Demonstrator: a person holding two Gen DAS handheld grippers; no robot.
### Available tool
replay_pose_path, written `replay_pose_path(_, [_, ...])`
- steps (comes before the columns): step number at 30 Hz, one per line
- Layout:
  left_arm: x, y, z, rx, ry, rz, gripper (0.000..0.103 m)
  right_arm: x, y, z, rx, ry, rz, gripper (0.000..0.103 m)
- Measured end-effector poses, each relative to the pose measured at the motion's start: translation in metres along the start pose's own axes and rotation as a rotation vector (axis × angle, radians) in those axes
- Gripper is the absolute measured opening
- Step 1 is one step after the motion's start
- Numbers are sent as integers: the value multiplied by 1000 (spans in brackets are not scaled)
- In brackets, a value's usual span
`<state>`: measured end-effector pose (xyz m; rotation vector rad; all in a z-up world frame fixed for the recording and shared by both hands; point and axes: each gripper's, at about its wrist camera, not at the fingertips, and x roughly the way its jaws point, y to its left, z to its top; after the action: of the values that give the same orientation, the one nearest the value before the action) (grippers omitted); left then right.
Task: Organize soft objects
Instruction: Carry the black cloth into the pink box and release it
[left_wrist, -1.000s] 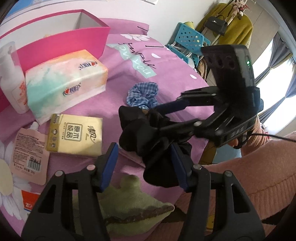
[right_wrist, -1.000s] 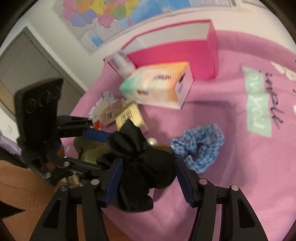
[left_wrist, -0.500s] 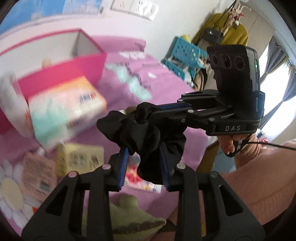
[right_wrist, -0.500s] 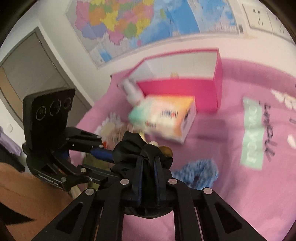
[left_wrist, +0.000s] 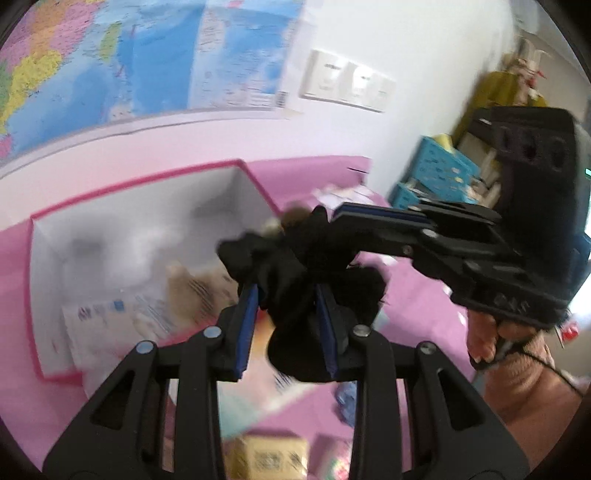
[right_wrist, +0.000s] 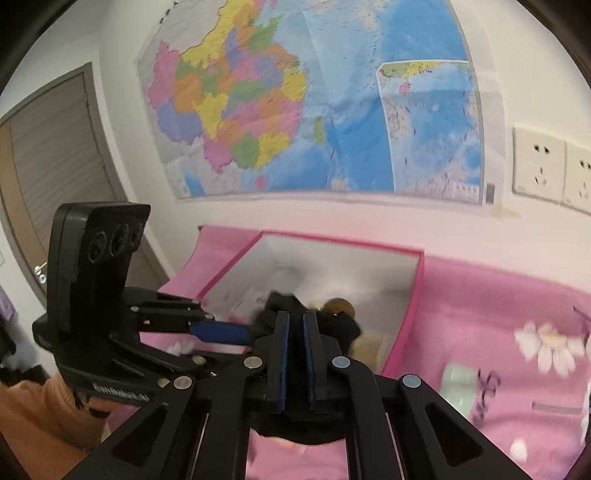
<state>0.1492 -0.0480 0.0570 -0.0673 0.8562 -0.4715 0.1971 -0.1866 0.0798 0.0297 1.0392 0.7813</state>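
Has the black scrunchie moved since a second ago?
Yes. The black scrunchie, clamped by both claws, has risen off the pink bedspread toward the pink box.

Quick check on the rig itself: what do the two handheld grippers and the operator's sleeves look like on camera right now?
Both the left gripper and right gripper are black plastic with blue finger pads and silver pivot screws. A black tracker block tops each. Sleeves are peach-orange knit.

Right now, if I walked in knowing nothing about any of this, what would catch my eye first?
Probably the black scrunchie, pinched from two sides at once by the left gripper and the right gripper, held in the air in front of an open pink box. Behind it, a large colourful map fills the wall above the pink bedspread.
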Motion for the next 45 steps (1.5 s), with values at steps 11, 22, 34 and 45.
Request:
replay_pose_path(11, [28, 30, 21, -48, 35, 64, 33, 55, -37, 24, 20, 76, -64, 20])
replay_pose_path(22, [34, 33, 9, -35, 68, 68, 33, 58, -39, -7, -20, 185, -50, 69])
replay_pose_path(34, [33, 28, 7, -18, 69, 62, 33, 68, -38, -6, -43, 210, -40, 13])
replay_pose_path(45, [15, 46, 34, -91, -38, 109, 33, 73, -35, 50, -87, 27, -180, 10])
